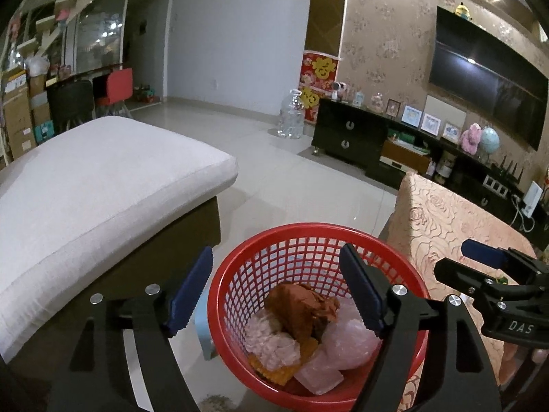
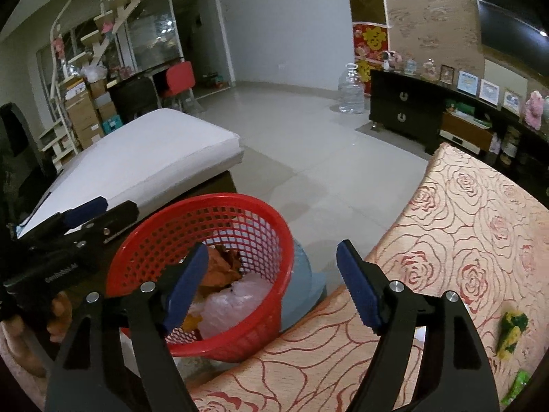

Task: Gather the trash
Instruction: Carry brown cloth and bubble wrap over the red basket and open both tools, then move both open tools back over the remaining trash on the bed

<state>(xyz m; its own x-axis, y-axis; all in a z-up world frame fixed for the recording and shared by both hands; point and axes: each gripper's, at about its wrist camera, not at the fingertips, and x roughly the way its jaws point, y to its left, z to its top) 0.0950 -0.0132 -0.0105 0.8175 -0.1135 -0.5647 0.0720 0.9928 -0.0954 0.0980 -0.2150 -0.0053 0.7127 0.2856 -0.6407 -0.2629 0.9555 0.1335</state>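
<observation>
Red mesh basket (image 1: 319, 309) of crumpled trash (image 1: 302, 329) sits on a blue stool beside the rose-patterned table (image 2: 463, 240), where we hold both left gripper (image 1: 278, 295) and right gripper (image 2: 272, 286) wide apart, empty.

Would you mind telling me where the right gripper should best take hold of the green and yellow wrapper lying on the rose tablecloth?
Probably across the green and yellow wrapper's narrow middle, coming from above: it lies flat and elongated on the tablecloth, so the open right gripper can straddle its short width.
</observation>
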